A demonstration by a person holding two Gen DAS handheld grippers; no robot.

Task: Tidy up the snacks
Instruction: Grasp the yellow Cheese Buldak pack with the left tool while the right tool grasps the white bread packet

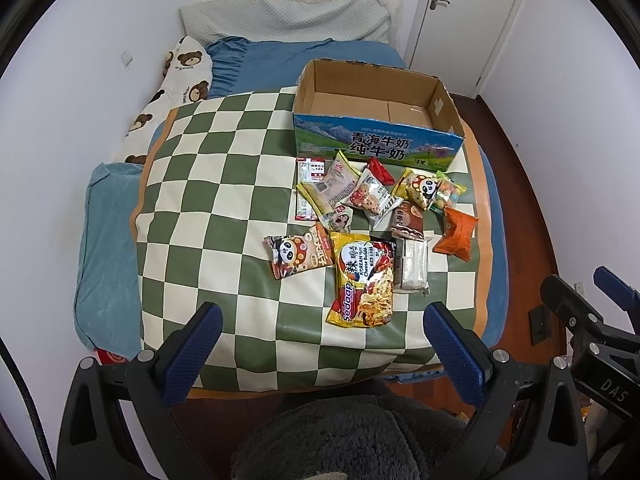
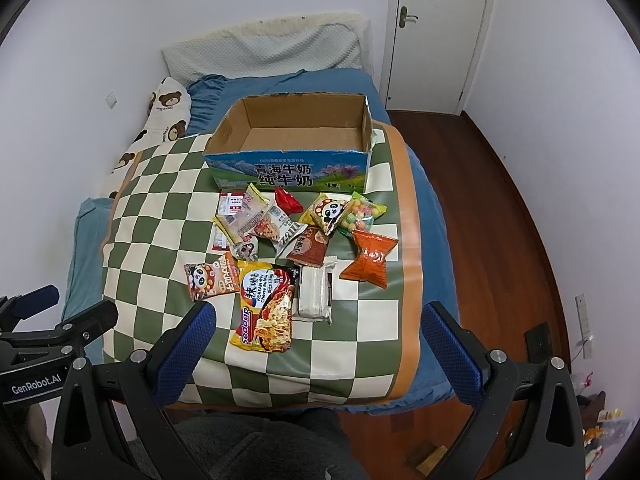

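Observation:
Several snack packets lie scattered on a green-and-white checked mat (image 1: 224,160) (image 2: 160,200) on a bed. Nearest me is a yellow Sedaap noodle pack (image 1: 362,280) (image 2: 266,308), with a panda packet (image 1: 298,254) (image 2: 210,284) to its left and a clear-wrapped white pack (image 1: 412,264) (image 2: 316,292) to its right. An orange bag (image 1: 458,236) (image 2: 370,260) lies at the right. Behind the pile stands an empty open cardboard milk box (image 1: 376,144) (image 2: 292,168). My left gripper (image 1: 324,344) and right gripper (image 2: 320,344) hover open above the mat's near edge, holding nothing.
A bear-print pillow (image 1: 176,92) (image 2: 164,112) and blue bedding (image 1: 108,232) lie to the left against the white wall. A white door (image 1: 472,8) (image 2: 440,32) and wooden floor (image 2: 500,208) are on the right. A grey fleece sleeve (image 1: 352,440) fills the bottom.

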